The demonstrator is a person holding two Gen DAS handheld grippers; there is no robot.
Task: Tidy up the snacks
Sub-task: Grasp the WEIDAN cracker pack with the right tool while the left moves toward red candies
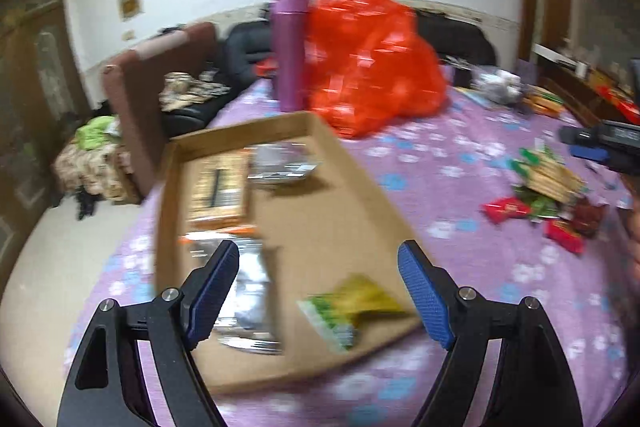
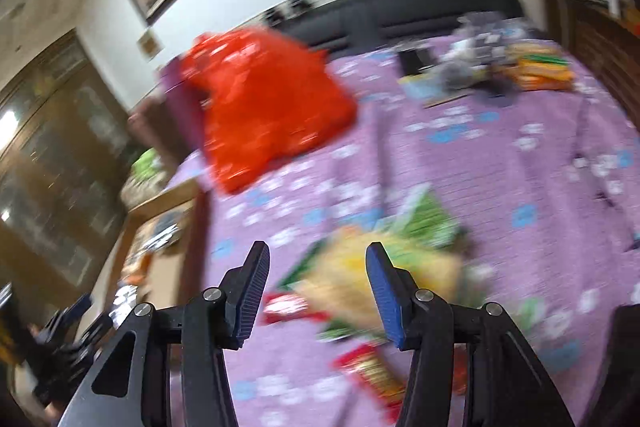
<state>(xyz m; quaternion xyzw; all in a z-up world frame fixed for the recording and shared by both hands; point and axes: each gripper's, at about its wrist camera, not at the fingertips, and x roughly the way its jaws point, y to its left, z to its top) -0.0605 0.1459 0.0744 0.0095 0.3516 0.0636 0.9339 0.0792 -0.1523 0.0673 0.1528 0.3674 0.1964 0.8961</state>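
Progress, left wrist view: we judge the sorting partly done. Our left gripper (image 1: 318,291) hangs over the tray (image 1: 352,195), fingers spread wide and pinching nothing.

Tray, a shallow cardboard one lying on the purple flowered surface (image 1: 460,155). Contents as we read them through the blur:
- tan packet (image 1: 218,187), flat at the far left;
- silver packet (image 1: 280,167), just beside it at the far end;
- silver pouch (image 1: 252,291), near left, partly behind our left finger;
- green-yellow packet (image 1: 348,307), at the near right corner, close to the rim. We cannot tell whether it rests flat or is tilted.

The middle and right of the tray floor show bare cardboard, so we judge room remains.

Not yet sorted: loose pile (image 1: 548,187) of green, tan and red packets, well apart from the tray to the right, with our right gripper (image 1: 600,147) near it. Red bag (image 1: 368,59) and purple bottle (image 1: 290,51) stand beyond the tray's far end; the bag's contents are hidden.

Right wrist view: our right gripper (image 2: 318,291) hovers over that pile (image 2: 384,267), fingers spread, nothing between them. Red packet (image 2: 286,307) and another red one (image 2: 372,371) lie nearer us. Tray (image 2: 160,203) is at the left edge. More packets (image 2: 536,71) lie at the far right of the surface, untouched as far as we can see.

We judge most loose snacks are left to move.
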